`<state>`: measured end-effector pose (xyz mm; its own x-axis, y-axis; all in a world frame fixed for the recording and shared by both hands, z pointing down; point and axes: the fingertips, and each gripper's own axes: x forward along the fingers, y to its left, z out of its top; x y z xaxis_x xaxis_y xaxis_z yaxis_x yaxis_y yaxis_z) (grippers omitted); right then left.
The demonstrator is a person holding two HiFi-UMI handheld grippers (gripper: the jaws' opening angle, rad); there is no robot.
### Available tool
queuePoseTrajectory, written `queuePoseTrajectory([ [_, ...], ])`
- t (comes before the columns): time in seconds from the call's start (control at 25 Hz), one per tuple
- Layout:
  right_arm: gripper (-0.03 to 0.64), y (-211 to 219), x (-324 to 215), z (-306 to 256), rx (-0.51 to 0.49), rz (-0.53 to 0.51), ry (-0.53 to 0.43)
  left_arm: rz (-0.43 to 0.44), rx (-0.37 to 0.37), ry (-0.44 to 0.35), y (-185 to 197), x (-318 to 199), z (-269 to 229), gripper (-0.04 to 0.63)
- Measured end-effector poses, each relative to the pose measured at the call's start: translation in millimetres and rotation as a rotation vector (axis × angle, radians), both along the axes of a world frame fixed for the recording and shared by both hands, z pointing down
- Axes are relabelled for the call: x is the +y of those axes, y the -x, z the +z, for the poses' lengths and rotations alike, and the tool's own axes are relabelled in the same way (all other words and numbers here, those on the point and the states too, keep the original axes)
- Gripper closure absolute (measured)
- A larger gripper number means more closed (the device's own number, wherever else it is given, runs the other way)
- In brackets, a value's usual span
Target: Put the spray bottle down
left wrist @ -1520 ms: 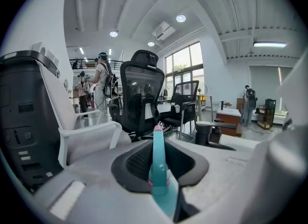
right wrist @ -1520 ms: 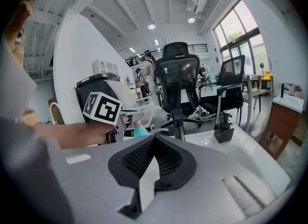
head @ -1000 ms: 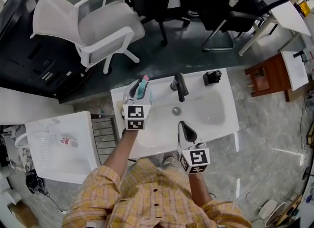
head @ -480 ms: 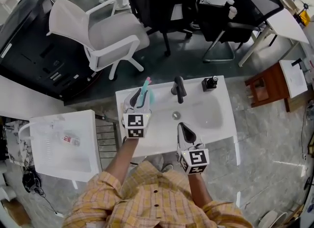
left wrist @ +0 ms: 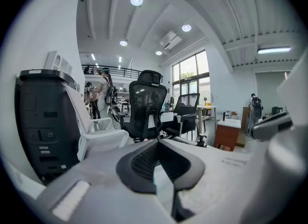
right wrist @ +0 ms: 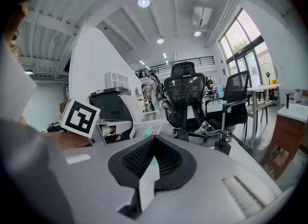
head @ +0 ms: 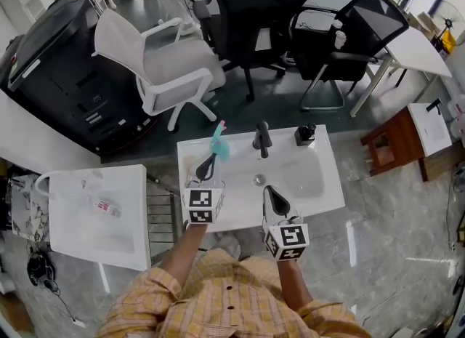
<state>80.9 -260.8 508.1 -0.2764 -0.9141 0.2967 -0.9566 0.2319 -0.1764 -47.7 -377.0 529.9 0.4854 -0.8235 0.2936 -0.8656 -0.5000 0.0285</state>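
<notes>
The teal spray bottle (head: 219, 142) with a pink tip stands upright on the back left rim of the white sink (head: 320, 191). It also shows small in the right gripper view as the spray bottle (right wrist: 149, 131). My left gripper (head: 209, 161) hangs just short of the bottle and does not touch it. Its jaws have just been closing and now meet, with nothing between them, as the left gripper (left wrist: 158, 141) shows in its own view. My right gripper (head: 269, 192) hovers over the sink's front edge, and the right gripper (right wrist: 154, 138) is shut and empty.
A black faucet (head: 262, 139) and a small black dispenser (head: 304, 135) stand on the sink's back rim. A white cabinet (head: 94, 216) sits to the left and a wooden stool (head: 392, 140) to the right. A white chair (head: 171, 67) and black office chairs (head: 258, 17) stand beyond.
The left gripper, open around the bottle before, has drawn back towards me and shut empty. The bottle stays standing on the rim. Both grippers have risen a little.
</notes>
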Motion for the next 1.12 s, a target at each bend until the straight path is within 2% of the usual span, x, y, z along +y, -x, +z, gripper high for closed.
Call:
queuePoseTrajectory([
  [0.52, 0.616, 9, 39, -24, -0.018, -0.045, -0.046, -0.018, 0.03, -0.047, 7, 84, -36, 0.597],
  [1.12, 0.617, 22, 82, -41, -0.007, -0.058, -0.088, -0.015, 0.039, -0.074, 17, 155, -44, 0.597],
])
